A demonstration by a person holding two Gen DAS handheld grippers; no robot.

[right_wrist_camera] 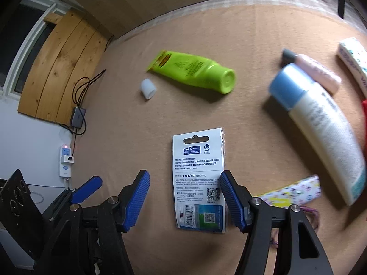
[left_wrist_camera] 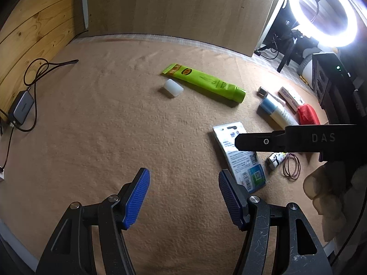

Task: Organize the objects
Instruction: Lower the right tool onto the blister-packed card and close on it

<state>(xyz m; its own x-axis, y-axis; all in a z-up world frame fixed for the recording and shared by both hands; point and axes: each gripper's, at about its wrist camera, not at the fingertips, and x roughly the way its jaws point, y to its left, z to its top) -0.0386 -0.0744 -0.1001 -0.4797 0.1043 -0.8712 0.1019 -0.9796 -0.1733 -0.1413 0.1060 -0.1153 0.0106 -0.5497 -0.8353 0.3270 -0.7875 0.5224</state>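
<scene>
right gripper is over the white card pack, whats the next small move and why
Probably lower the right gripper and close on the white card pack: it lies flat on the cloth between the open fingers, not yet gripped. The left gripper is open and empty.

Lime-green tube (right_wrist_camera: 195, 71); translucent white cap (right_wrist_camera: 148, 89); white bottle, light-blue cap (right_wrist_camera: 321, 123); pink tube (right_wrist_camera: 318, 71); white printed card (right_wrist_camera: 198, 171); tan bench cloth (right_wrist_camera: 137, 126); blue ribbed gripper pads (right_wrist_camera: 135, 201).

right gripper (right_wrist_camera: 184, 200) agape, white card (right_wrist_camera: 198, 178), possibly untouched
</scene>
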